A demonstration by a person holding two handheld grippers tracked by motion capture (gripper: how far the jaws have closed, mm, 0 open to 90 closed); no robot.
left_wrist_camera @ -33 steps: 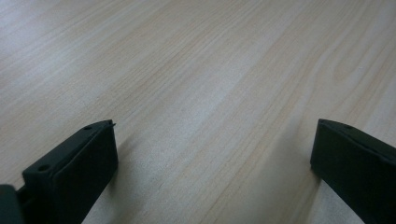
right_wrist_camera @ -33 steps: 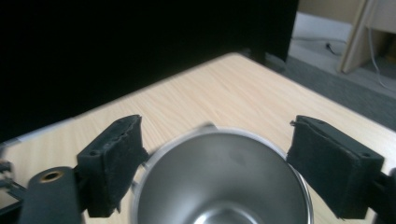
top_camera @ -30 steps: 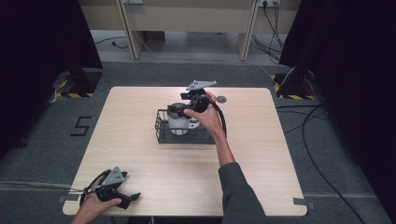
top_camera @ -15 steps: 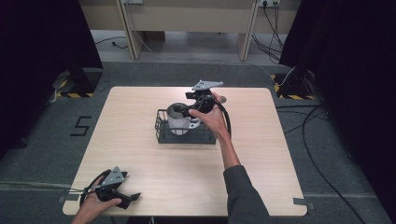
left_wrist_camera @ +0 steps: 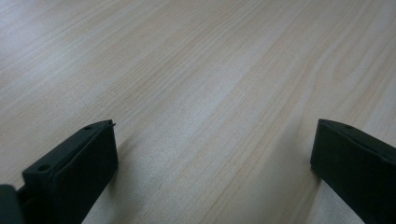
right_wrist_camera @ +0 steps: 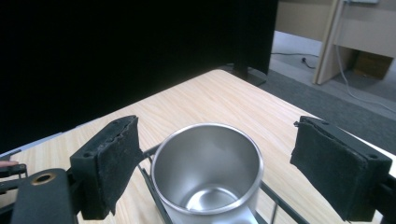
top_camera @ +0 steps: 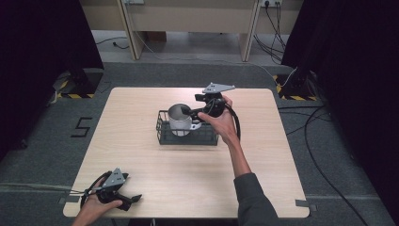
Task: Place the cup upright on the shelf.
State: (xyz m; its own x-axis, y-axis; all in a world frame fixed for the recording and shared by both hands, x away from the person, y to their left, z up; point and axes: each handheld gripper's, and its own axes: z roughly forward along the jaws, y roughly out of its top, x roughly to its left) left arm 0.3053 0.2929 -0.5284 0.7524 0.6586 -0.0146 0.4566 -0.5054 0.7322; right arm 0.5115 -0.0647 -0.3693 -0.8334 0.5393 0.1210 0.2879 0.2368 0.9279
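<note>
The steel mug (top_camera: 179, 119) stands upright in the wire basket (top_camera: 188, 136), mouth up, handle toward three o'clock. The right claw (right_wrist_camera: 212, 172) has been closing, jaws apart and gripping nothing; the left claw (left_wrist_camera: 212, 172) gapes empty on the desk (top_camera: 141, 155).

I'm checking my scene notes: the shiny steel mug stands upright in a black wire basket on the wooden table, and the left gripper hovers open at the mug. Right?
One detail is off: it is the right gripper that is at the shiny steel mug, as the high view shows. The left gripper rests near the wooden table's front corner. The mug does stand upright in the black wire basket.
</note>
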